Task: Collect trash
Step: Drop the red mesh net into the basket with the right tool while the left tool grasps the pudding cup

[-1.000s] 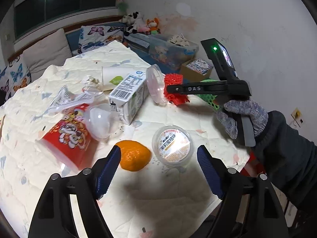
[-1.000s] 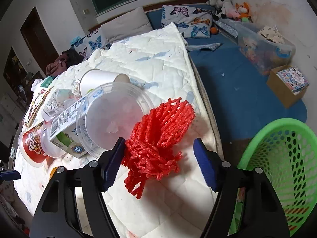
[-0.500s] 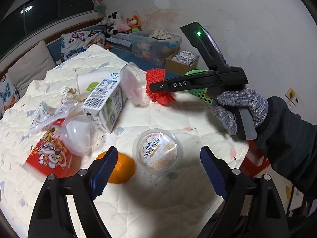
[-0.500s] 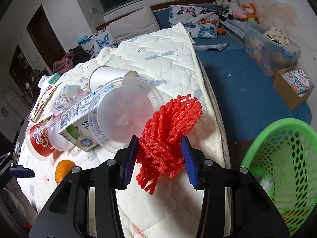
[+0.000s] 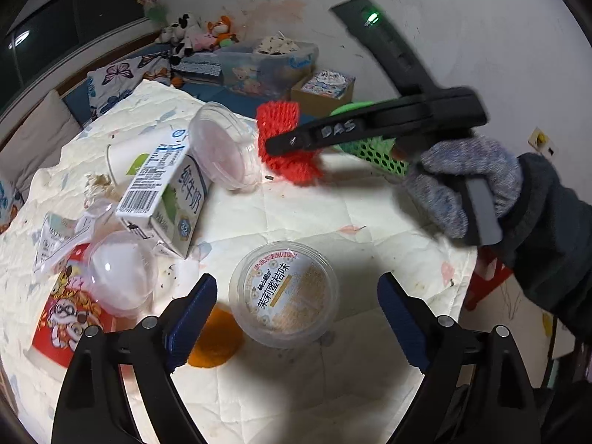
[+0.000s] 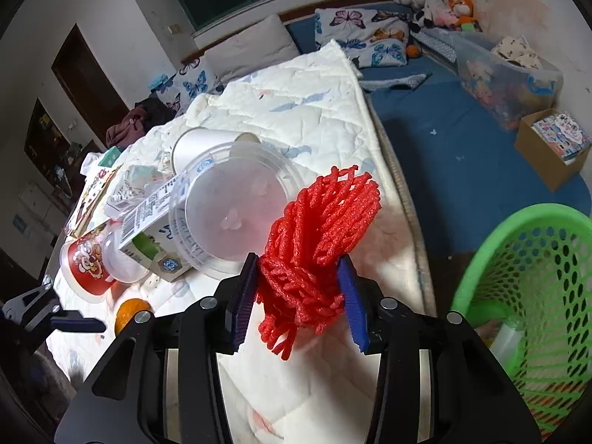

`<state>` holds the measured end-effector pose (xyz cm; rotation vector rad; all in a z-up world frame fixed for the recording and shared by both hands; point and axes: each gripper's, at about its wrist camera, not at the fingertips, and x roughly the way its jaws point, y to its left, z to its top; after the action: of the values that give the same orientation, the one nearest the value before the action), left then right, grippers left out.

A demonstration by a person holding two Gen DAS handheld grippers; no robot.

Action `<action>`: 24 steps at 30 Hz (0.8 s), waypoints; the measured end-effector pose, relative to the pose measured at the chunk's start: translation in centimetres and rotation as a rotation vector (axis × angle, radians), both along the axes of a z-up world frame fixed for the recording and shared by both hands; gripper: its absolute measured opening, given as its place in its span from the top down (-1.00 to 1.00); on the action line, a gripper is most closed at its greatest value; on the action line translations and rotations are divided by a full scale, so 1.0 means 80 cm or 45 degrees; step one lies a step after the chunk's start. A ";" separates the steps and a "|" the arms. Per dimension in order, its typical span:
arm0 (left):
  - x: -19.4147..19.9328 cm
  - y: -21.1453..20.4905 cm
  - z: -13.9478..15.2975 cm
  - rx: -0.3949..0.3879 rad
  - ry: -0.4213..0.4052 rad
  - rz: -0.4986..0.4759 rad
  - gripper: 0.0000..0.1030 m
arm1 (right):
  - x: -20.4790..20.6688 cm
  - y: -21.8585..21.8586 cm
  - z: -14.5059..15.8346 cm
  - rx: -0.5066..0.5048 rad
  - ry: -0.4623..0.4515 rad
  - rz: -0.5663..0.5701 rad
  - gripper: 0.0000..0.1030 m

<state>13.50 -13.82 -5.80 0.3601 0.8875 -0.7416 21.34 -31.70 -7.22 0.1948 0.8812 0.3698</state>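
Left gripper: jaws standing wide, having just been opening further; nothing pressed between the pads, which are straddling the jelly cup from above.
Jelly cup: sealed, printed lid up, sitting on the quilt near its near edge; an orange is lying just beside it.
Right gripper: blue pads clamping the red foam net, which is being squeezed at its waist, near the quilt's right edge.
Gloved hand: gripping the right tool's handle.
Middle of quilt: milk carton lying on its side, clear plastic cup tipped against it, red noodle cup beside.
Green basket: standing on the floor past the quilt's right edge.
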 end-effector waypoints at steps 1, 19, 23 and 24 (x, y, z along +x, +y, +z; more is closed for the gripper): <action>0.001 -0.001 -0.001 -0.001 0.004 -0.001 -0.66 | -0.006 -0.005 0.004 0.006 -0.011 -0.008 0.15; 0.012 -0.013 -0.025 0.076 0.019 -0.074 -0.60 | -0.097 -0.099 0.043 -0.017 -0.109 -0.208 0.15; 0.011 -0.014 -0.028 0.098 0.007 -0.076 -0.53 | -0.108 -0.118 0.036 -0.025 -0.090 -0.259 0.15; 0.012 -0.015 -0.029 0.101 0.005 -0.075 -0.50 | -0.110 -0.122 0.034 -0.025 -0.086 -0.269 0.15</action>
<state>14.43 -15.03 -8.08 0.4572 0.9154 -0.7632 12.56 -41.47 -4.50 0.2535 0.7893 0.1700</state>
